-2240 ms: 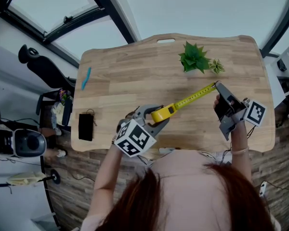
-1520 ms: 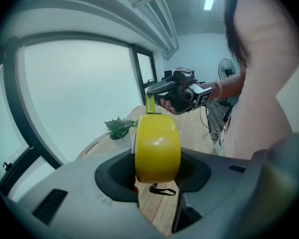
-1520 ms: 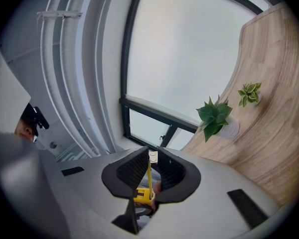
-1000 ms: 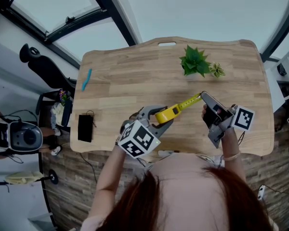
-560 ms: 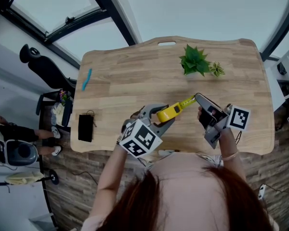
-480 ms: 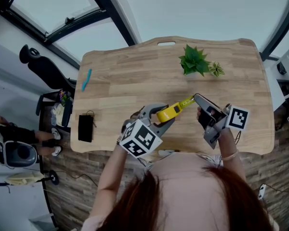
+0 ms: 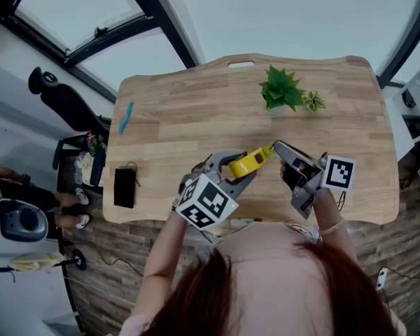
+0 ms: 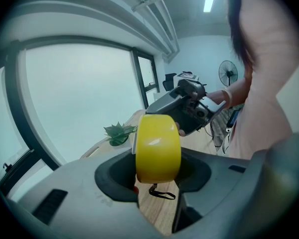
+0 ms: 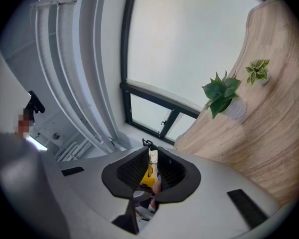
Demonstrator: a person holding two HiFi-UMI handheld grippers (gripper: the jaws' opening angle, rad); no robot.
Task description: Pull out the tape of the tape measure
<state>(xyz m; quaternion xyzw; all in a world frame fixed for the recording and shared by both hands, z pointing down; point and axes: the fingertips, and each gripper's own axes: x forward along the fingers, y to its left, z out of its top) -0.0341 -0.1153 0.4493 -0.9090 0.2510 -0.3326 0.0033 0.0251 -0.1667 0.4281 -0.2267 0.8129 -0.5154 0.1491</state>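
Item: tape measure (image 7: 246, 165), yellow, held over the table (image 7: 168, 121) near its front edge.
- My left gripper (image 7: 231, 172): jaws clamped on its case (image 8: 158, 148).
- My right gripper (image 7: 280, 149): jaws pinched on the tape (image 7: 267, 150) end, just beside the case. Only a short stretch shows.
- Plant (image 7: 282, 87): far side of the table, well apart.

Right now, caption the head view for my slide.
Left claw holds the yellow tape measure; right claw pinches its tape tip close by, above a wooden table.
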